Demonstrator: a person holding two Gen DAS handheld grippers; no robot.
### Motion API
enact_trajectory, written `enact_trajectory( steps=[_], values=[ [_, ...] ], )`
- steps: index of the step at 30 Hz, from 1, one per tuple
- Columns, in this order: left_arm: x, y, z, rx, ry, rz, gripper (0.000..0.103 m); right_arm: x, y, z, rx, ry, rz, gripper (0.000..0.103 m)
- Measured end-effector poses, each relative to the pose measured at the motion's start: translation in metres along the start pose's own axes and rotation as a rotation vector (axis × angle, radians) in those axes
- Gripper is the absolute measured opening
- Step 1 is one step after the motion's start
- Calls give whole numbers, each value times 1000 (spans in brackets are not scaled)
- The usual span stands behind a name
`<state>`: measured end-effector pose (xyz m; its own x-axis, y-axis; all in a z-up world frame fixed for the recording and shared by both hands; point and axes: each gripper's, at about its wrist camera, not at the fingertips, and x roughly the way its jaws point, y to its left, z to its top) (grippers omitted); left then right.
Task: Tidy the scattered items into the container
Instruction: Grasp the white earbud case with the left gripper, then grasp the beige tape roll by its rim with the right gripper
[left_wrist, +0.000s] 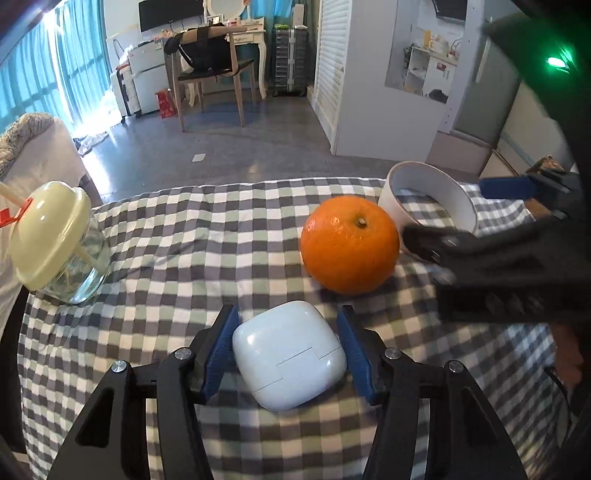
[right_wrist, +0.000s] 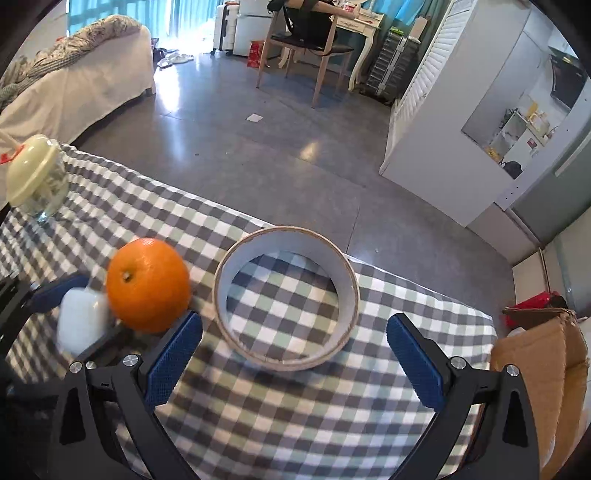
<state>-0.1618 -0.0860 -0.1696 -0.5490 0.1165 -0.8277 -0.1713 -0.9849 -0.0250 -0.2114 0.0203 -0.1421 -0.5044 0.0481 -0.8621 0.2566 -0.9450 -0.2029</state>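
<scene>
A white earbud case (left_wrist: 290, 356) lies on the checked cloth between the blue pads of my left gripper (left_wrist: 291, 334); the jaws stand open around it with small gaps on both sides. It shows blurred in the right wrist view (right_wrist: 83, 319). An orange (left_wrist: 350, 244) (right_wrist: 148, 284) sits just beyond it. A white ring-shaped container (right_wrist: 288, 299) (left_wrist: 430, 199) stands right of the orange. My right gripper (right_wrist: 295, 347) is wide open, its fingers straddling the near side of the container.
A glass jar with a cream lid (left_wrist: 55, 240) (right_wrist: 35, 181) stands at the table's far left. A cardboard box (right_wrist: 539, 369) stands off the right edge. The table's far edge (left_wrist: 240, 184) drops to the floor.
</scene>
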Motion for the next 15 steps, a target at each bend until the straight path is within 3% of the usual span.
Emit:
enact_trajectory(
  steps=[5,7,11,15],
  values=[
    [-16,5,-5,-2,-6,-4,57,14,-2,5,19,11,24,99],
    [-21,8,-6,2,-14,21,57,15,-4,5,35,18,59,83],
    [-26,19,-7,-16,-13,41,57,6,-12,5,71,-10,64,83],
    [-40,21,-9,-25,-22,55,57,-31,-22,2,108,-87,87,83]
  ],
)
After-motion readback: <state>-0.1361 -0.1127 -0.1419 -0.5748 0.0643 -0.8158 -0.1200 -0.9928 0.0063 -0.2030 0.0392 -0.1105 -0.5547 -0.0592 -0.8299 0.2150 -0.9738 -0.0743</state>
